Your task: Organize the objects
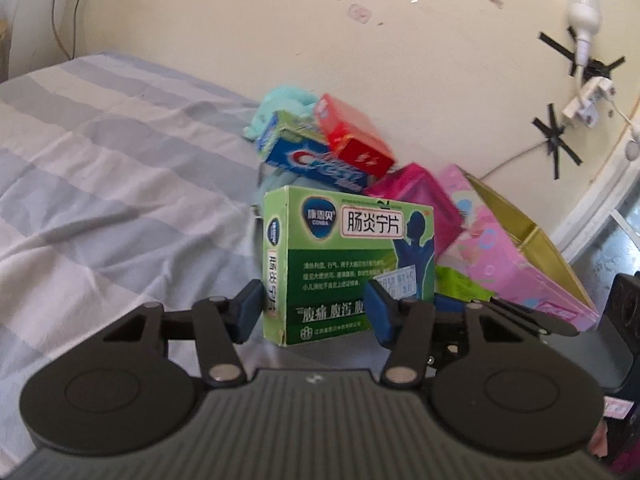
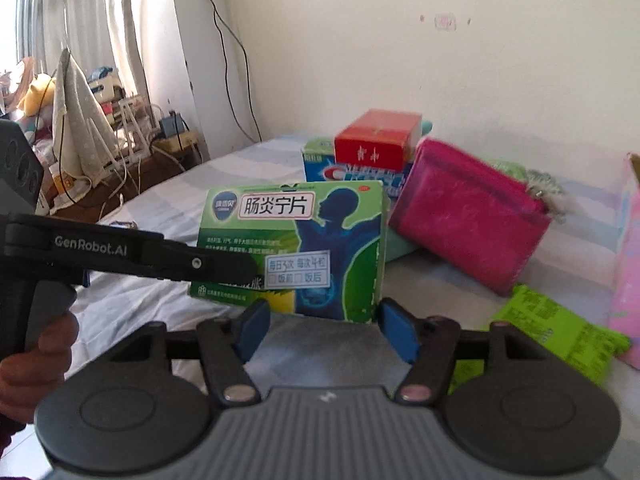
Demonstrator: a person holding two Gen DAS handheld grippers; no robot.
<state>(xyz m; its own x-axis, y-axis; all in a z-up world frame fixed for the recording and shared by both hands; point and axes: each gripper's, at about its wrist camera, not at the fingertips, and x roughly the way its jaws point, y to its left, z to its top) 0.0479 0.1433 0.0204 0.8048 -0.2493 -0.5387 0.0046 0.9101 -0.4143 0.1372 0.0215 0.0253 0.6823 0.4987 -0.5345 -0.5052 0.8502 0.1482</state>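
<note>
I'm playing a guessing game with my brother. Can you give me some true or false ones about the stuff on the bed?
1. The left gripper grips the green medicine box. True.
2. The red box sits under the toothpaste box. False: it sits on top.
3. The right gripper holds the pink wallet. False: it holds nothing, and the wallet lies on the bed.
4. The bed sheet is striped. True.

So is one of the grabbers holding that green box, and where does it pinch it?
Yes. The left gripper pinches the green medicine box near its bottom edge, one pad on the narrow side and one on the front. The right gripper is open, holding nothing.
</note>
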